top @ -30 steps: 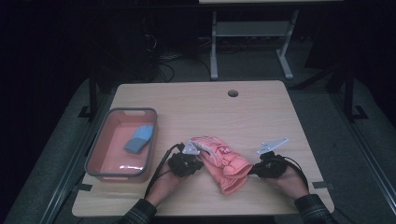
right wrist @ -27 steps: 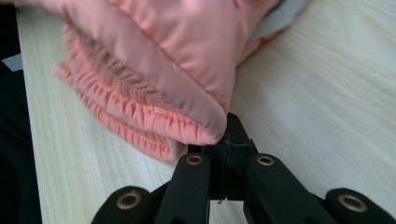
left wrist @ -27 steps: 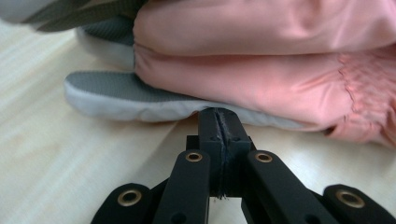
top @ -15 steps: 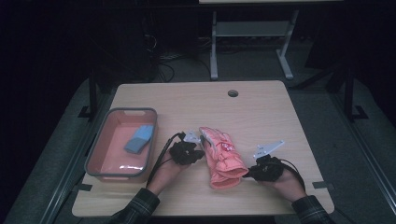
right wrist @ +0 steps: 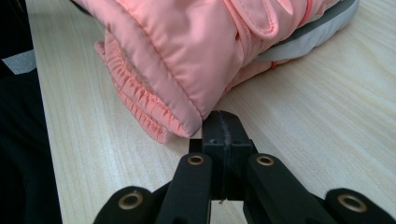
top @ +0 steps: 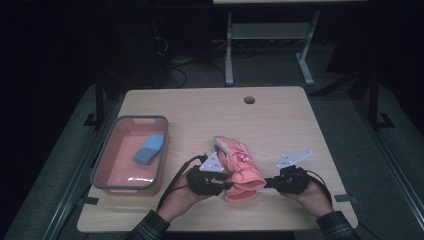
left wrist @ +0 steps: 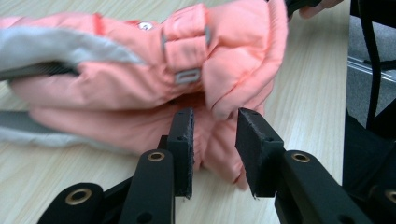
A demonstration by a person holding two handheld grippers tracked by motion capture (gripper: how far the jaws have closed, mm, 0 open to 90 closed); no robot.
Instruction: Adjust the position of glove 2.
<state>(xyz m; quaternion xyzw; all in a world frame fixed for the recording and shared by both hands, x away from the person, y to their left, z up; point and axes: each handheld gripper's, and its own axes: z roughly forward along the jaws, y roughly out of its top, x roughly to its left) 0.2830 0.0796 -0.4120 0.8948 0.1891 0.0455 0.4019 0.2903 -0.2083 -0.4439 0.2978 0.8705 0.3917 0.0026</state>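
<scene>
A pink padded glove (top: 239, 166) with a grey palm lies near the table's front edge, its gathered cuff toward the person. In the left gripper view the glove (left wrist: 140, 79) is bunched and folded just beyond the jaws. My left gripper (top: 231, 184) is at the glove's left side. It stands open (left wrist: 215, 135), and pink cuff fabric shows in the gap behind its tips. My right gripper (top: 267, 184) is at the glove's right side. It is shut (right wrist: 223, 121), its tip just under the edge of the glove (right wrist: 187, 46) with nothing seen between the jaws.
A pink bin with a grey rim (top: 102, 165) stands at the left of the table and holds a blue folded item (top: 149, 149). A cable hole (top: 249, 100) sits near the table's far edge. Bare wood (top: 280, 125) lies beyond the glove.
The glove has turned from a slant to lie more straight and bunched. My left gripper went forward, then came back to the cuff. The right gripper has barely shifted.
</scene>
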